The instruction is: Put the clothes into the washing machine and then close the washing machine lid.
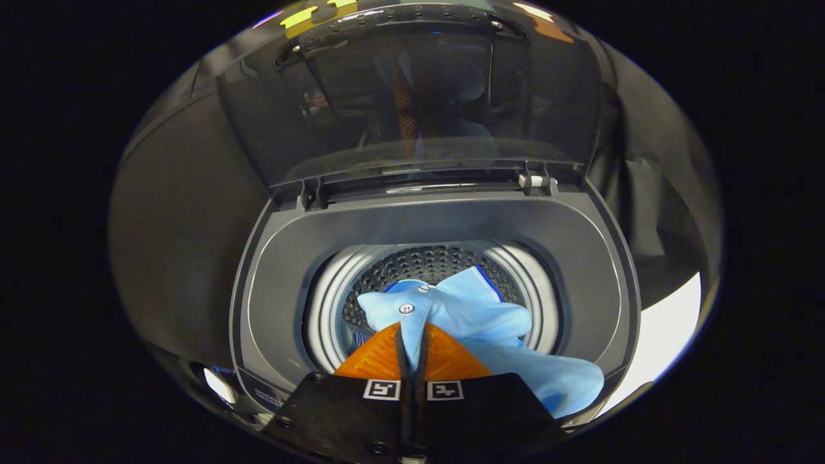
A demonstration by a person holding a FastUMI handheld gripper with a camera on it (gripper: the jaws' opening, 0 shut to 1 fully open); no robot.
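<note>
Gripper [412, 351] at bottom centre of frame, fingers pressed together w/ a fold of the light blue buttoned cloth garment [464, 316] pinched between them; both fingers bear on the fabric, only a thin dark slit left between them. Pinched bit is the part w/ a small white button, sitting just ahead of the fingertips.

From the pinch point, the garment spreads right and toward lower right of frame: one bunched part sits over the mouth of the tub, a longer part drapes across the front right rim of the machine opening. A darker blue edge of the fabric shows near centre, at the garment's upper side.

Dark grey top-loading washing machine [277, 303] takes up the middle of frame, seen from above. Its round perforated metal drum [412, 264] w/ pale ring is open just beyond the fingers; garment is partly inside/over it, rest of the drum's contents hidden by cloth and gripper, can't tell if anything else is in there.

Tinted see-through lid [412, 103] stands raised at upper centre of frame, hinged at the back edge of the opening, not closed. Dark booth wall on left and right; a pale patch of floor or surface at lower right, can't tell which.
</note>
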